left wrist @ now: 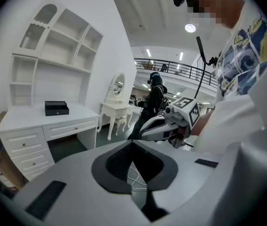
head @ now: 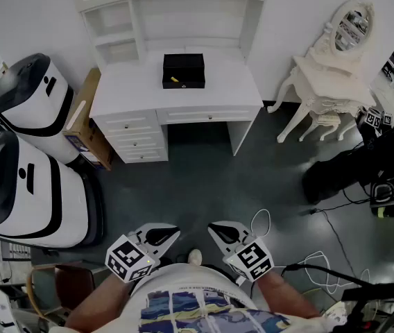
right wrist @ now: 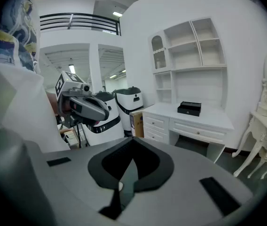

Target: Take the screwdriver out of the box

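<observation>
Task not started, and the person stands well back from the desk (head: 134,89). The black box (head: 183,71) sits on the desk top in the upper centre of the head view, lid open. A small yellow bit near its lower left edge is likely the screwdriver (head: 175,80), though it is too small to confirm. The left hand-held gripper (head: 164,235) and right hand-held gripper (head: 223,233) are at the bottom centre, tucked against the person's torso and angled down over the floor (head: 252,179). This looks like a carry or ready pose, since nothing is within reach. Both gripper views show the jaws closed tip to tip with nothing between them, so both are empty. The box is a small dark block far off in both views, which fits the distance. Next is probably to walk up to the desk and open one gripper for the yellow handle.
</observation>
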`<state>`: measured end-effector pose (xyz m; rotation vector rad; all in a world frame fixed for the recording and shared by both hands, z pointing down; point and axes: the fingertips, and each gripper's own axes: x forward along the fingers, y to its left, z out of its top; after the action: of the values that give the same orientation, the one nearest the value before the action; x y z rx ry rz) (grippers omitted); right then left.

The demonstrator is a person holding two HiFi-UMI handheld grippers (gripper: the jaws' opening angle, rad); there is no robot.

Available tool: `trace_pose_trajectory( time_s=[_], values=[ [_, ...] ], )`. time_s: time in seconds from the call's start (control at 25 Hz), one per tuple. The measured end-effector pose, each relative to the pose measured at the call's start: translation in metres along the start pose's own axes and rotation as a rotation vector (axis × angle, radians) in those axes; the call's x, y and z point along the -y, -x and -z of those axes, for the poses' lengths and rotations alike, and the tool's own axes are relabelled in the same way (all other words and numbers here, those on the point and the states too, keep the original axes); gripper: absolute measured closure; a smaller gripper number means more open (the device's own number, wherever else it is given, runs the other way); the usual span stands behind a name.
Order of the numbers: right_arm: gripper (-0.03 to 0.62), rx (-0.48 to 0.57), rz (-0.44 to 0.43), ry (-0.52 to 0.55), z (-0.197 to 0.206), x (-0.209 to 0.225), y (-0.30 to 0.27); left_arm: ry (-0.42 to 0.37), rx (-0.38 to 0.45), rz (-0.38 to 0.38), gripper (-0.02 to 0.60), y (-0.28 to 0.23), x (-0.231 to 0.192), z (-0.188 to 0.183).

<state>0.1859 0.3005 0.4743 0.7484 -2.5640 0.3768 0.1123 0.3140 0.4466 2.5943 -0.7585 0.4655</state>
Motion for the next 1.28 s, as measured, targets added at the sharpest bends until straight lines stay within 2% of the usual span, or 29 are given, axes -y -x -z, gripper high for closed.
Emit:
trace_pose_trajectory(
  time_s=[0.64, 0.68, 0.72, 0.96, 1.12, 1.28],
  values=[
    [0.565, 0.012, -0.007, -0.020, 0.001, 0.026, -0.011, -0.011, -0.001, -0.003, 0.568, -0.020, -0.010, -0.009],
    [0.535, 0.009, -0.017, -0.026, 0.000, 0.027, -0.016, -0.005, 0.004, -0.005, 0.565, -0.019, -0.014, -0.009],
    [0.451, 0.005, -0.024, -0.031, -0.001, 0.028, -0.021, 0.002, 0.008, -0.009, 0.562, -0.018, -0.019, -0.009],
    [0.459, -0.012, 0.002, -0.049, -0.014, 0.059, -0.069, 0.029, 0.006, -0.013, 0.495, -0.023, -0.083, -0.012],
    [0.476, -0.026, 0.041, -0.066, -0.037, 0.089, -0.106, 0.020, 0.025, 0.001, 0.523, -0.033, -0.142, -0.032],
    [0.491, -0.045, 0.075, -0.033, -0.071, 0.125, -0.149, -0.005, 0.070, 0.046, 0.550, -0.035, -0.195, -0.066]
  ],
)
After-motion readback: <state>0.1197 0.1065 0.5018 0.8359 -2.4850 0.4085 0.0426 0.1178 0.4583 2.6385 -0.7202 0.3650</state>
